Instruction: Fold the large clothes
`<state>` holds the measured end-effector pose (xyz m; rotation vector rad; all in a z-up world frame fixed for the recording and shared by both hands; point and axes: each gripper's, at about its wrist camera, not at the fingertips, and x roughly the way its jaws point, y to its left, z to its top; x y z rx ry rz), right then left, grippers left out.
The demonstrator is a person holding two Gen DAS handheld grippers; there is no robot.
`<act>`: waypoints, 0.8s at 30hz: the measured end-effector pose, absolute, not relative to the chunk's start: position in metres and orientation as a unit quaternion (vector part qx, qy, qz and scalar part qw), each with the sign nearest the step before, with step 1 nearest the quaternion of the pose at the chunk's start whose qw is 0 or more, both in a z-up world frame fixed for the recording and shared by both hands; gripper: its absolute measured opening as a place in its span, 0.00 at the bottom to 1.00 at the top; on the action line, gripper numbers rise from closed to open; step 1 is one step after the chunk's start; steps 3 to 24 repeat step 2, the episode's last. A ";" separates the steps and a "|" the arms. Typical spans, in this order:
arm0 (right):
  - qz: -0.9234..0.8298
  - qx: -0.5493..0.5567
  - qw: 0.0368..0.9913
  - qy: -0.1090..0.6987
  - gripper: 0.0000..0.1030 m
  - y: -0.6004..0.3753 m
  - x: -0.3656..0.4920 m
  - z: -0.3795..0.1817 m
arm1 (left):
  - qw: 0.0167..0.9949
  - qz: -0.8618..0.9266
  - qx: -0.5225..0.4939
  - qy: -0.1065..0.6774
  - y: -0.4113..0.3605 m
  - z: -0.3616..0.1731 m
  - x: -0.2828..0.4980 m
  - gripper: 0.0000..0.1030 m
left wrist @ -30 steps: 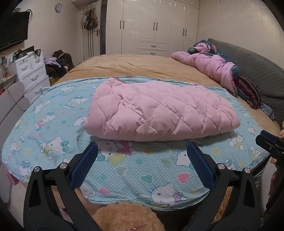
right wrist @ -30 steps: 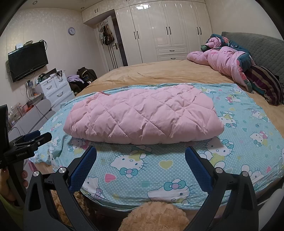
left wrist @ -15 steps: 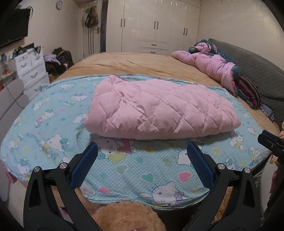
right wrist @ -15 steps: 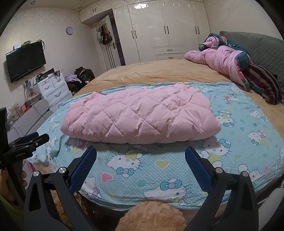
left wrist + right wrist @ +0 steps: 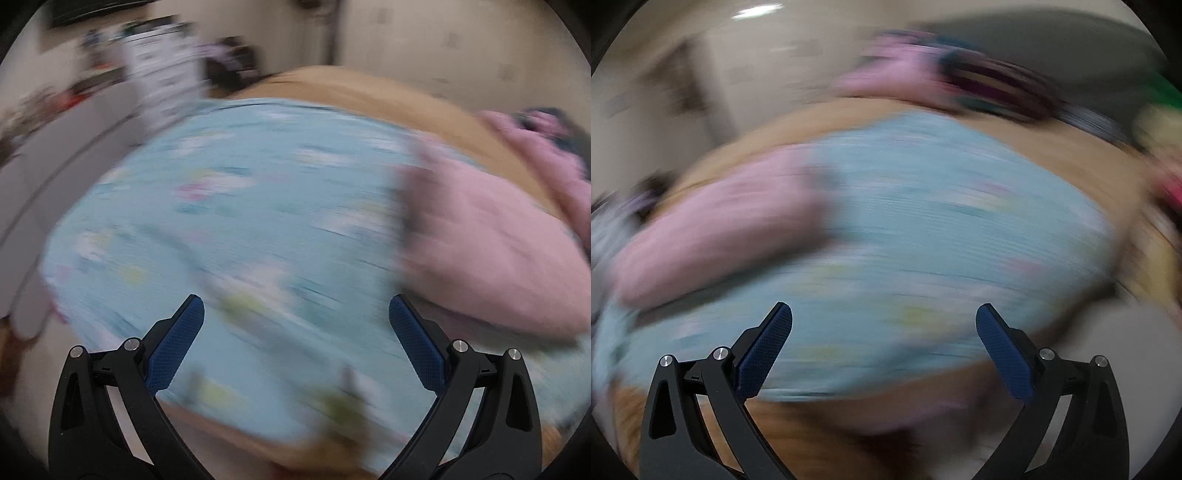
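Both views are heavily smeared, so only coarse detail is reading. The left tool (image 5: 296, 314) is standing released, blue pads wide apart with nothing between them. The right tool (image 5: 884, 321) is likewise released and empty.

The pink garment (image 5: 491, 254) is lying on the blue sheet (image 5: 258, 221) spread over the bed (image 5: 354, 85). In the left view it is sitting at the right of the frame; in the right view the garment (image 5: 716, 229) is sitting at the left. It is therefore lying between the two tools, well apart from both.

Progress, as a judgement: the garment is appearing as a compact padded bundle rather than a spread item, so folding looks largely done. Blur is preventing any check of seams or neatness. What may be left is a final tidy or setting the bundle aside; this cannot be confirmed.

Edges and room: the sheet's near edge is hanging over the bed front just ahead of each tool. Broad bare sheet is lying ahead of each tool, giving free room. A second pink heap (image 5: 886, 70) is lying far back on the bed, clear of the work.
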<state>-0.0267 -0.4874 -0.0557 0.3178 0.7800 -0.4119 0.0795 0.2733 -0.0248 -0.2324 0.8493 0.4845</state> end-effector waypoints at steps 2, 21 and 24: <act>-0.260 0.163 0.872 0.381 0.96 -0.521 -0.038 -0.067 | 0.856 0.297 -0.104 0.411 0.324 -0.033 0.095 0.91; -0.260 0.163 0.872 0.381 0.96 -0.521 -0.038 -0.067 | 0.856 0.297 -0.104 0.411 0.324 -0.033 0.095 0.91; -0.260 0.163 0.872 0.381 0.96 -0.521 -0.038 -0.067 | 0.856 0.297 -0.104 0.411 0.324 -0.033 0.095 0.91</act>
